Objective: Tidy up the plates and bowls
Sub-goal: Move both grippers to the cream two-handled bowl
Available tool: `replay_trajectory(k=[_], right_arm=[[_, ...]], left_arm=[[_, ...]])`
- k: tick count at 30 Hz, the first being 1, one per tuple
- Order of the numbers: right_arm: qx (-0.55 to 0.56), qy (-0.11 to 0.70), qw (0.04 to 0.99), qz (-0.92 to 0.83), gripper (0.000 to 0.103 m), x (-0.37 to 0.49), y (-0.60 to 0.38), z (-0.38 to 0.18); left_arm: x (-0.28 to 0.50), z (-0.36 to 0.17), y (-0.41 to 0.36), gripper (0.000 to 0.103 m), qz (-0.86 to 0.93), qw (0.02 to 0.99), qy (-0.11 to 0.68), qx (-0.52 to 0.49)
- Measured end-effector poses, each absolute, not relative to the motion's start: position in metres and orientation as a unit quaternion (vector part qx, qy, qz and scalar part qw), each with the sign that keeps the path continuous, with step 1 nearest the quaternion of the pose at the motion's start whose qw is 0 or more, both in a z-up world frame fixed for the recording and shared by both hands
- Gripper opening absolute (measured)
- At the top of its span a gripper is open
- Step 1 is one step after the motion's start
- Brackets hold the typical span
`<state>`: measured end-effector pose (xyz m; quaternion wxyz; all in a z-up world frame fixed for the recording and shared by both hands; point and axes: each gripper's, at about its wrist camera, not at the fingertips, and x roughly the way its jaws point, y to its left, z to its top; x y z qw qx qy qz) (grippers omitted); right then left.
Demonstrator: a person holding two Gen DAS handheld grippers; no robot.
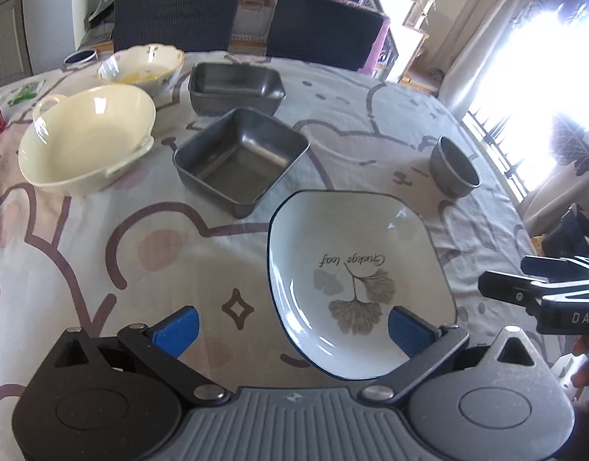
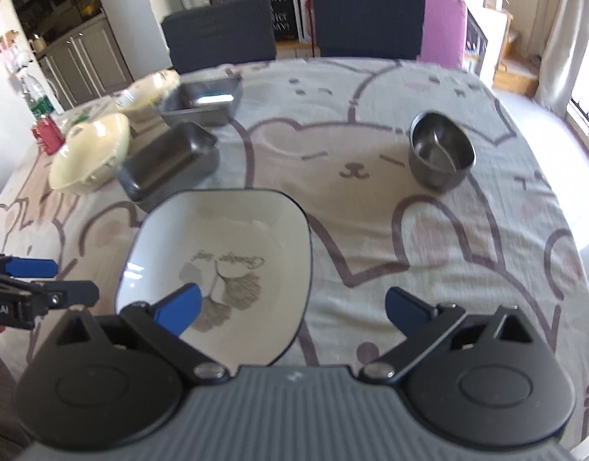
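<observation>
A white square plate with a dark rim and a ginkgo leaf print [image 1: 355,269] lies on the table near me; it also shows in the right wrist view [image 2: 225,253]. My left gripper [image 1: 294,326] is open and empty, its right pad over the plate's near edge. My right gripper [image 2: 294,307] is open and empty, its left pad over the plate's near edge. Two square steel dishes [image 1: 240,157] [image 1: 236,86], a cream bowl [image 1: 87,142], a floral bowl [image 1: 144,63] and a small round steel bowl [image 1: 453,171] [image 2: 442,151] stand farther back.
The table has a bear-print cloth [image 1: 179,253]. A red can [image 2: 46,134] and a plastic bottle [image 2: 35,94] stand at the far left edge. Two dark chairs [image 2: 217,32] [image 2: 371,23] stand behind the table. A bright window [image 1: 544,77] is to the right.
</observation>
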<state>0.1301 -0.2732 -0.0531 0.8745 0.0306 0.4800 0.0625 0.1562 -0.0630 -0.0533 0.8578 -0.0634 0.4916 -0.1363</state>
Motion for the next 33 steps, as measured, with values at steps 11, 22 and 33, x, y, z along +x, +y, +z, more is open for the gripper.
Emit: replay_trajectory(k=[11, 22, 33], right_arm=[[0.012, 0.43, 0.899, 0.087, 0.103, 0.133, -0.237, -0.029], [0.01, 0.381, 0.916, 0.126, 0.103, 0.163, -0.179, -0.017], [0.062, 0.355, 0.919, 0.16, 0.103, 0.197, -0.111, -0.012]], left_arm=[[0.143, -0.021, -0.013, 0.103, -0.113, 0.889, 0.433, -0.094], [0.161, -0.012, 0.07, 0.103, -0.004, 0.912, 0.391, -0.123], [0.21, -0.006, 0.136, 0.103, 0.073, 0.925, 0.348, -0.133]])
